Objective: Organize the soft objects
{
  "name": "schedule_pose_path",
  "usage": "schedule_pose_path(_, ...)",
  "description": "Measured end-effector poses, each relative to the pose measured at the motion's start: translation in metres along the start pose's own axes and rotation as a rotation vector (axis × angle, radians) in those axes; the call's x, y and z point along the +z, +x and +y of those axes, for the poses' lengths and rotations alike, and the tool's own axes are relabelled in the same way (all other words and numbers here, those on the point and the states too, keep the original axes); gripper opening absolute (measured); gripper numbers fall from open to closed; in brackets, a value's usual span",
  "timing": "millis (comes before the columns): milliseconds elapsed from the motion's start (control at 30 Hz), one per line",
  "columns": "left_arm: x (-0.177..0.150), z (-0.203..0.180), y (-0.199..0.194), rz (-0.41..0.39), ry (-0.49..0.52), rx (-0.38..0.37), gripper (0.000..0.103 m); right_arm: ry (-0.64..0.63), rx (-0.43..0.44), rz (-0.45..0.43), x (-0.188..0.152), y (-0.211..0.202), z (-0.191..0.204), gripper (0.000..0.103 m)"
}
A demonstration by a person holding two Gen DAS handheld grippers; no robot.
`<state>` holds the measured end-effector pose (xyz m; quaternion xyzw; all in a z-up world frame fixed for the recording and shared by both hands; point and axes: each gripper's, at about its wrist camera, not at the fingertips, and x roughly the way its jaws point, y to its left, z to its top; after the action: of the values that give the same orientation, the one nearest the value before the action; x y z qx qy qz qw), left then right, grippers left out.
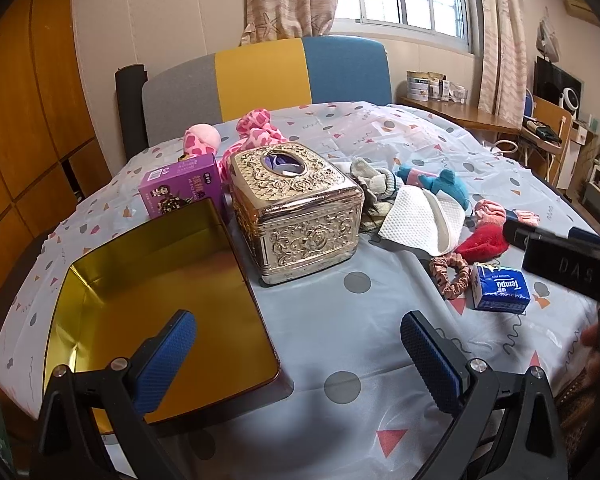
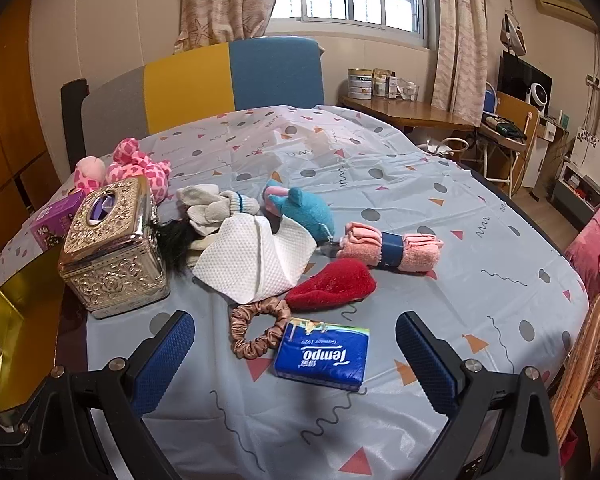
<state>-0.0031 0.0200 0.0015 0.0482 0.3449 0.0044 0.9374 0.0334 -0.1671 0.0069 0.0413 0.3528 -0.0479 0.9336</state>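
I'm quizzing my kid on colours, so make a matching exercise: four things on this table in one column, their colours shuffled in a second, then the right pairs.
Things:
1. tissue pack
2. scrunchie
3. tissue box
4. rolled towel

Colours:
A. pink with a blue band
B. ornate gold metal
C. dark blue
D. brownish pink satin

Pairs: 1-C, 2-D, 3-B, 4-A

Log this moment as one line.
left gripper open over gold tin | right gripper open near tissue pack | nothing held
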Motion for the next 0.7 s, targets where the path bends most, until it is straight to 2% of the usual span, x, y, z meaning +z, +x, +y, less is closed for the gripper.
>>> schedule_pose_path(367, 0.001, -0.006, 0.003, 0.012, 0.015, -0.004, 0.103, 0.051, -0.030, -0.034, 0.021, 0.002, -0.025, 0.103)
schedule_pose_path(700, 0.001, -0.010, 0.005, 0.018, 0.028, -0.009, 0.103, 0.090, -0.039, -0.032, 0.024, 0.007, -0.040, 0.103)
